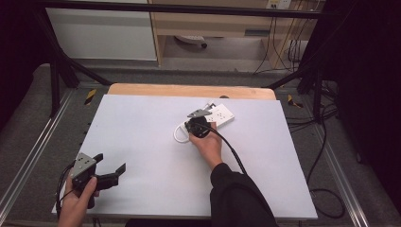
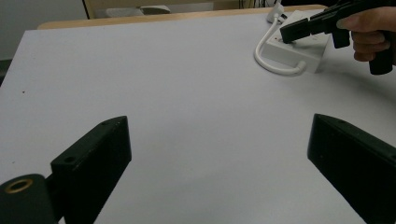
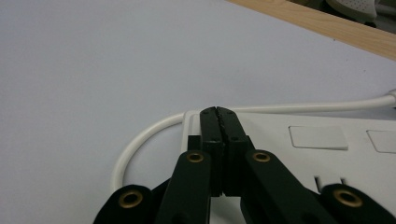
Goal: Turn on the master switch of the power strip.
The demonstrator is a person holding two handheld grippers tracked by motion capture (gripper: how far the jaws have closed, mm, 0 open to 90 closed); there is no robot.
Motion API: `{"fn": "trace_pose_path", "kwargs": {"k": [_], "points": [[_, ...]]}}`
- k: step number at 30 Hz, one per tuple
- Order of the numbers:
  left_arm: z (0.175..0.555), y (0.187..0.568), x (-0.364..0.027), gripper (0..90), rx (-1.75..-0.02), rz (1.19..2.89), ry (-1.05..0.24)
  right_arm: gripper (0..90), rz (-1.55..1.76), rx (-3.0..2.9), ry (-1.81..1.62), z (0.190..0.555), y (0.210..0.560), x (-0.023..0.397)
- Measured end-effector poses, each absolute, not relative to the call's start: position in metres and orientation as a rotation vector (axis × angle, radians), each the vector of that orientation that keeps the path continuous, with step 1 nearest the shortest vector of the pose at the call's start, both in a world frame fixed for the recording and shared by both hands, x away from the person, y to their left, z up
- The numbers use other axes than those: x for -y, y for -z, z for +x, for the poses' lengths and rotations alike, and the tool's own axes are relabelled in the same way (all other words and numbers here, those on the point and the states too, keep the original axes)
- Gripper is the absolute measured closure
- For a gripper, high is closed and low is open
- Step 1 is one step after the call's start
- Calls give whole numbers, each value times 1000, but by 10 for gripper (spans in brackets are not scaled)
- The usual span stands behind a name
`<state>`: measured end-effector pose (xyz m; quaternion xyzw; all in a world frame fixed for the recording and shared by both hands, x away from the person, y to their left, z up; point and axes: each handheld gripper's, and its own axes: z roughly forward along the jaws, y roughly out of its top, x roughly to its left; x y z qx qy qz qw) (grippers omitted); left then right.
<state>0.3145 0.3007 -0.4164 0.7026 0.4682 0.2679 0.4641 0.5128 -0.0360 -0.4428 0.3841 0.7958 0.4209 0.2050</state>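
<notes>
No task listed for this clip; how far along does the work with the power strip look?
Nothing looks finished. In hand: the right gripper, jaws shut, is over the end of the power strip where the cord leaves it, perhaps pressing something there. The left gripper is open over bare table. What remains cannot be told.

The surface [image 1: 142, 142] is plain pale grey-white, with a light wood strip [image 1: 189, 90] along its 12 o'clock edge. The power strip [image 1: 222, 116] at about 1 o'clock of centre is white, as is its looped cord [image 1: 178, 135]. Both grippers, the left gripper [image 1: 111, 171] and the right gripper [image 1: 208, 109], are black with brass-coloured rivets and grey top plates. The sleeve [image 1: 236, 194] is black.
</notes>
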Motion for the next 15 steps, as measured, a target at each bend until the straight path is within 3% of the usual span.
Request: {"fn": "trace_pose_path", "kwargs": {"k": [15], "points": [[314, 416, -302, 61, -1151, 1722, -659, 900, 1105, -2217, -1194, 514, 440, 37]]}}
